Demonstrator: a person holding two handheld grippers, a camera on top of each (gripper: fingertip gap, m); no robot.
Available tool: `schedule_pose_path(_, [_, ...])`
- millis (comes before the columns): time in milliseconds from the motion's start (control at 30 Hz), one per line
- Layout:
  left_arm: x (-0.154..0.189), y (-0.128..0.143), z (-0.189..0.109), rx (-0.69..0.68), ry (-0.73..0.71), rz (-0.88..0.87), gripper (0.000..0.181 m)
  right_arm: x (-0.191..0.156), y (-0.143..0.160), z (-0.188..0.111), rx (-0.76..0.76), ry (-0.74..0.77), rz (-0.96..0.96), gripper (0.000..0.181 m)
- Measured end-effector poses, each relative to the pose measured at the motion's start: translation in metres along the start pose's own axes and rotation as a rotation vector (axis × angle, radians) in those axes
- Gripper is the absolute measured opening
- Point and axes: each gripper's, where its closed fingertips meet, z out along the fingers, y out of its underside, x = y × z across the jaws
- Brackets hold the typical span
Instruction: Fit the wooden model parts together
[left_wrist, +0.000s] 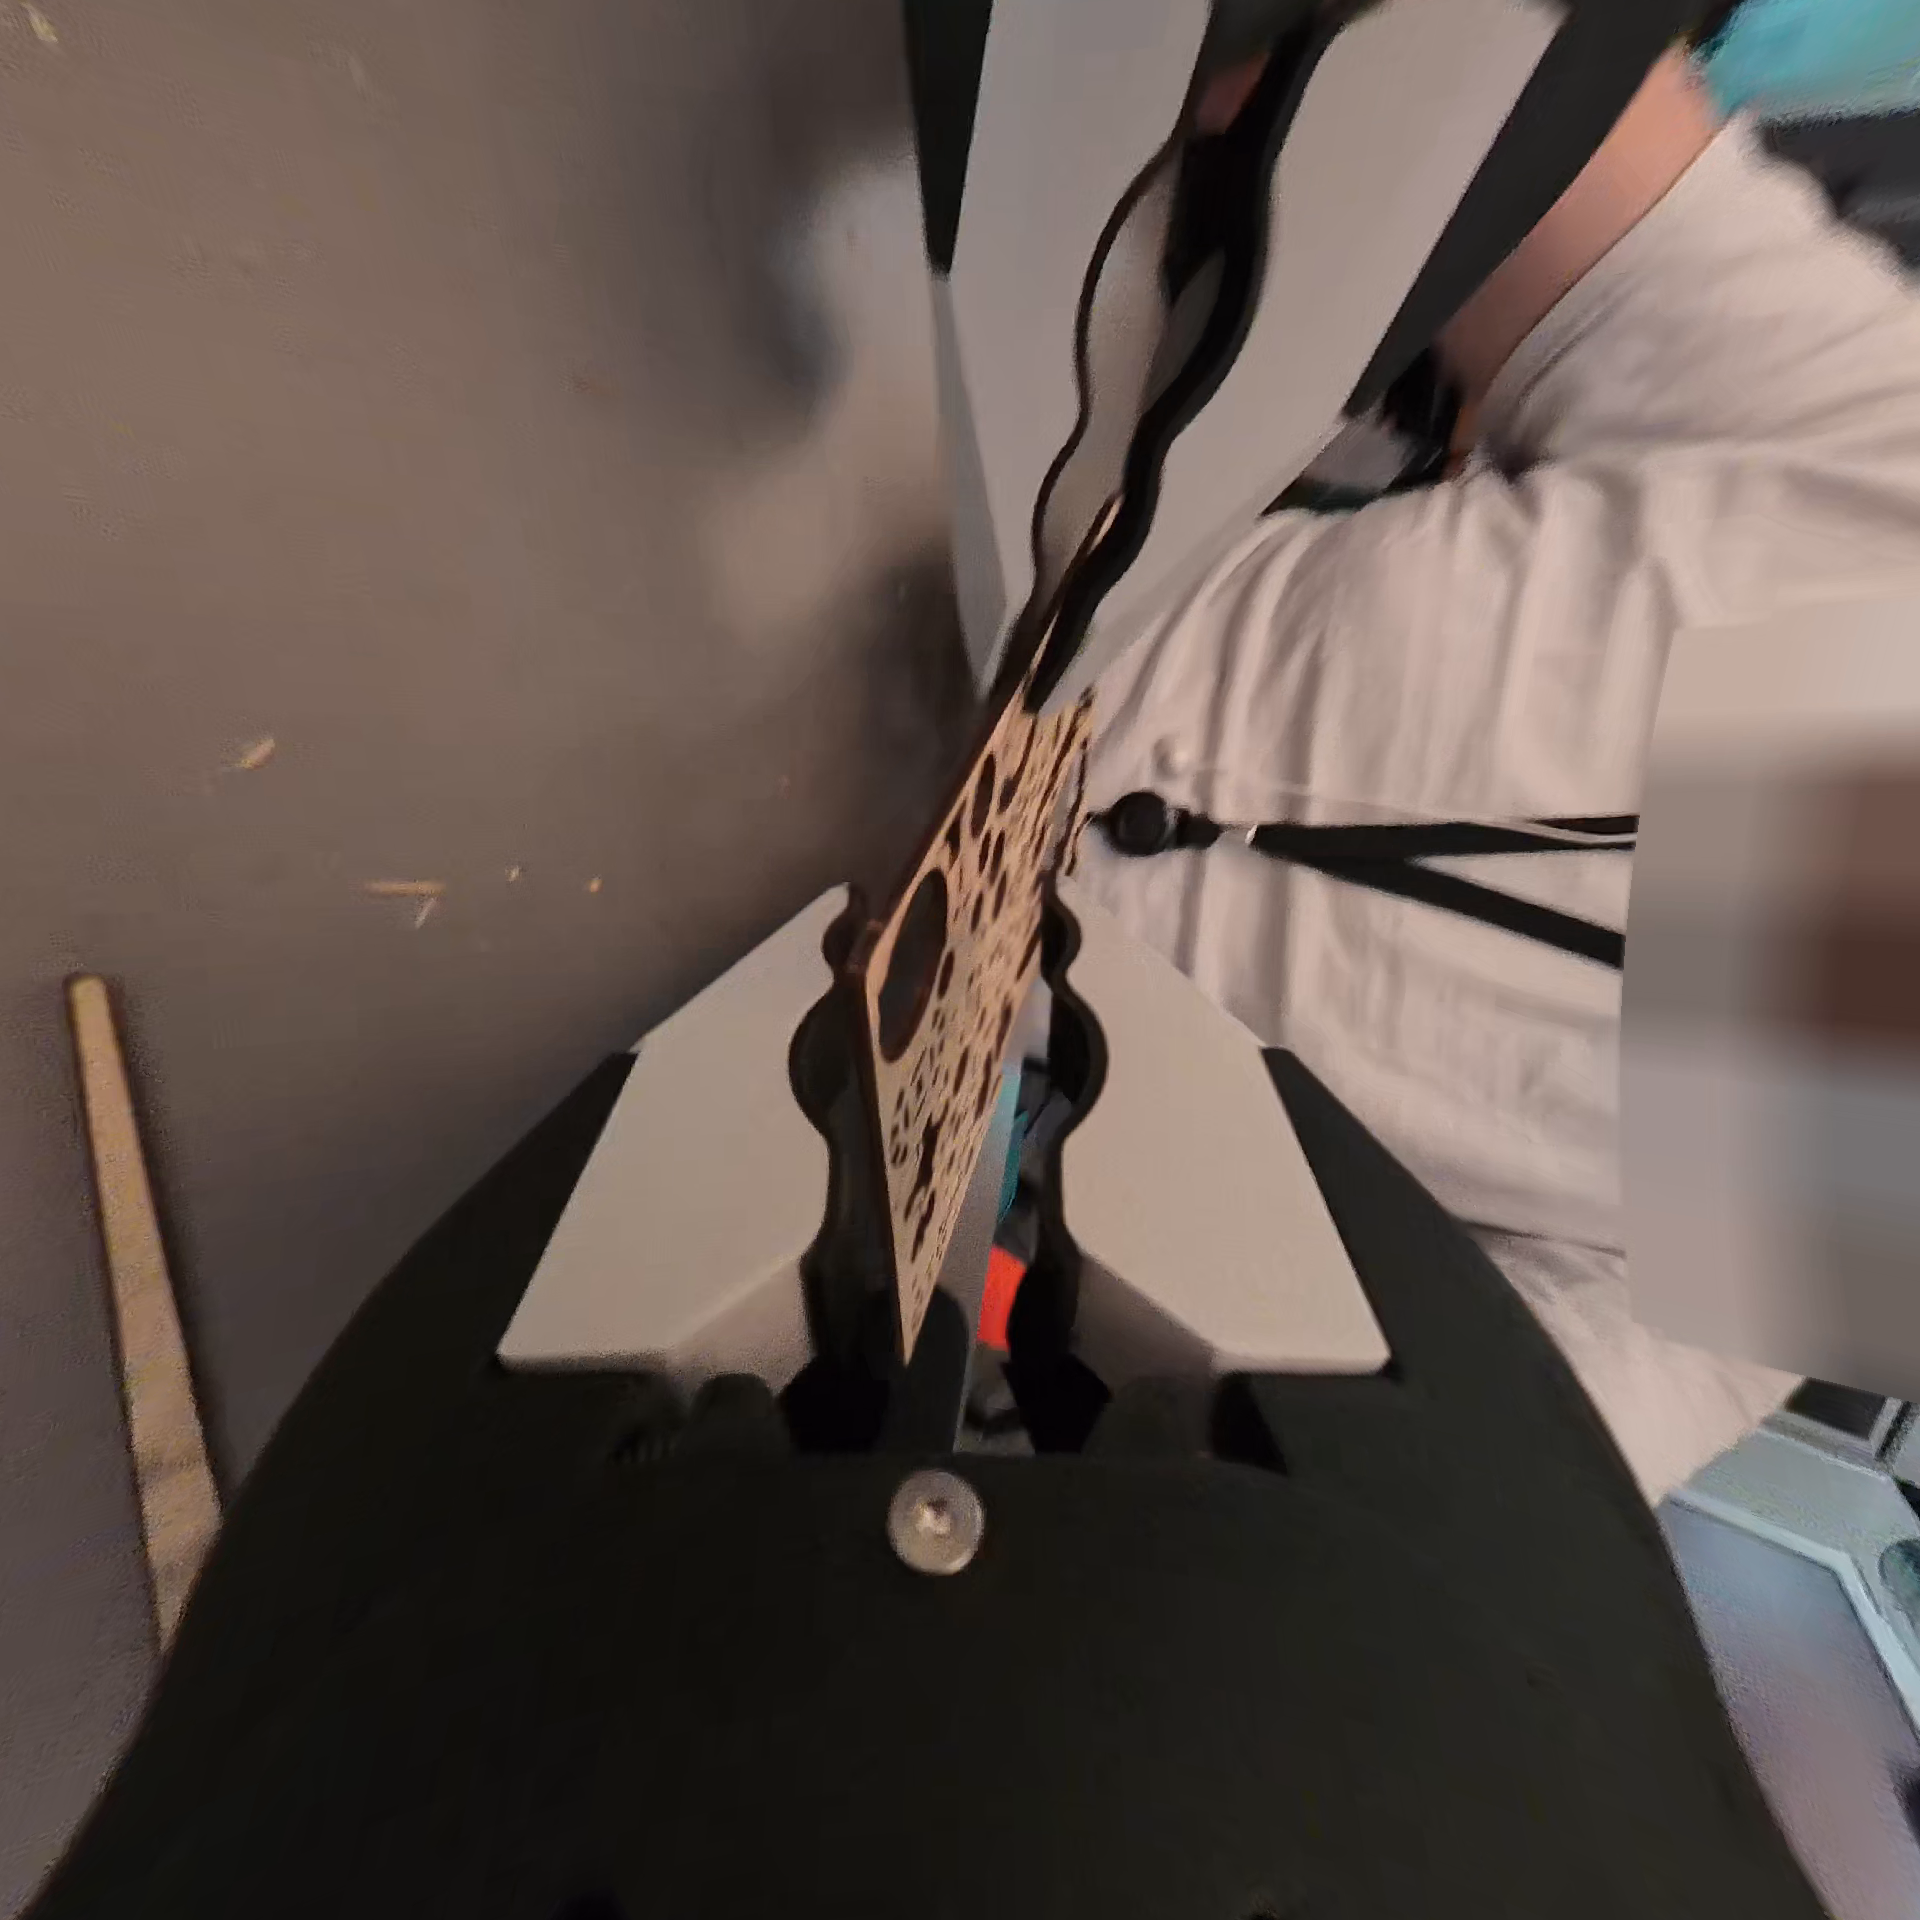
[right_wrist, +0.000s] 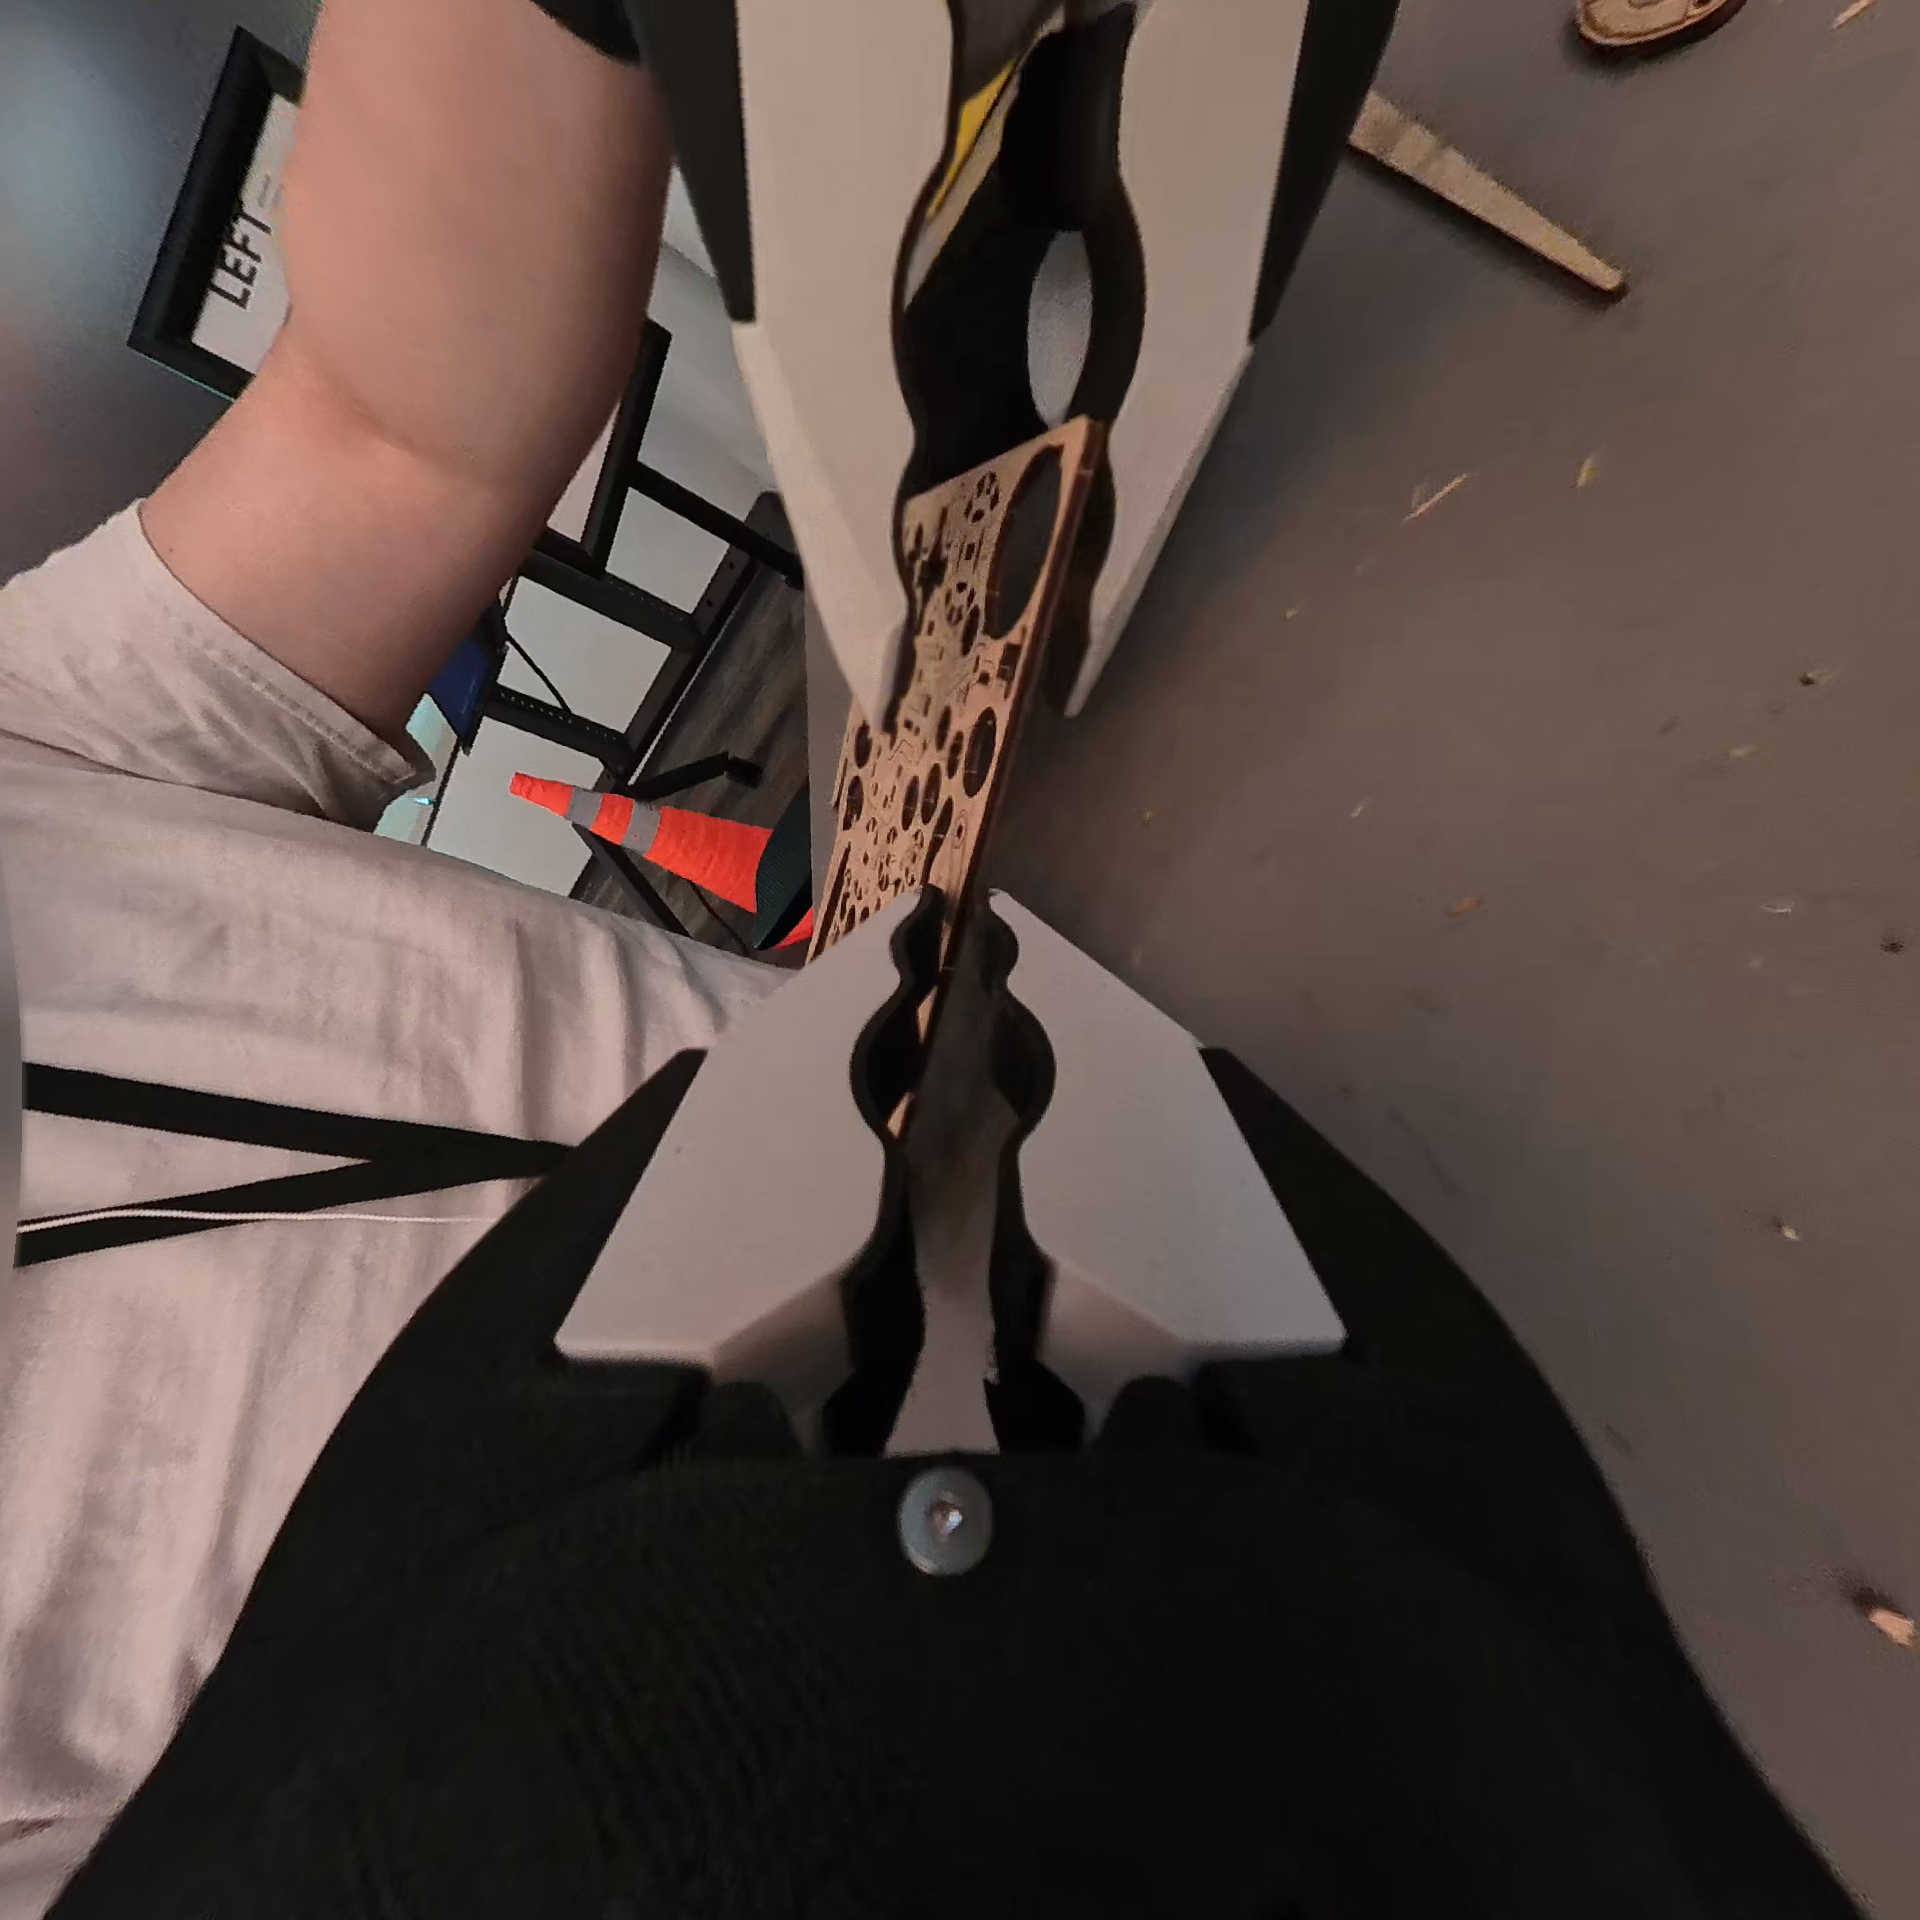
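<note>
A thin wooden sheet (left_wrist: 971, 997) with many laser-cut holes and part outlines is held edge-on between both grippers. My left gripper (left_wrist: 951, 914) is shut on one end of it. My right gripper (right_wrist: 956, 914) is shut on the other end; the sheet (right_wrist: 940, 727) runs from it up to the left gripper's fingers (right_wrist: 1153, 520) at the top of the right wrist view. In the left wrist view the right gripper's fingers (left_wrist: 1132, 436) reach down from the top onto the sheet's far end. The sheet is held above a grey table.
A long tapered wooden strip (left_wrist: 135, 1247) lies on the grey table (left_wrist: 416, 520); it also shows in the right wrist view (right_wrist: 1486, 197). Wood splinters are scattered on the table (right_wrist: 1558, 727). A person in a white shirt (right_wrist: 260, 987) sits close. An orange cone (right_wrist: 665, 831) stands behind. My left and right fingertips are right by each other.
</note>
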Motion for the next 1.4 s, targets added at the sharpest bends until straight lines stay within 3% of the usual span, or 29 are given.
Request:
schedule_pose_path(67, [0.002,-0.005,0.002,0.036,0.029,0.007,0.031,-0.001,-0.001,0.001,0.018,-0.006,-0.005,0.003])
schedule_pose_path(200, [0.005,0.002,0.017,-0.009,0.048,0.021,0.009,-0.002,0.002,0.003,0.010,-0.012,-0.023,0.004])
schedule_pose_path(300, [0.009,0.002,0.019,-0.010,0.071,0.037,0.004,-0.004,0.003,0.003,0.015,-0.042,0.002,0.004])
schedule_pose_path(1400, [0.011,0.009,0.018,-0.046,0.044,0.045,0.003,-0.004,-0.003,0.010,0.002,-0.054,0.122,0.002])
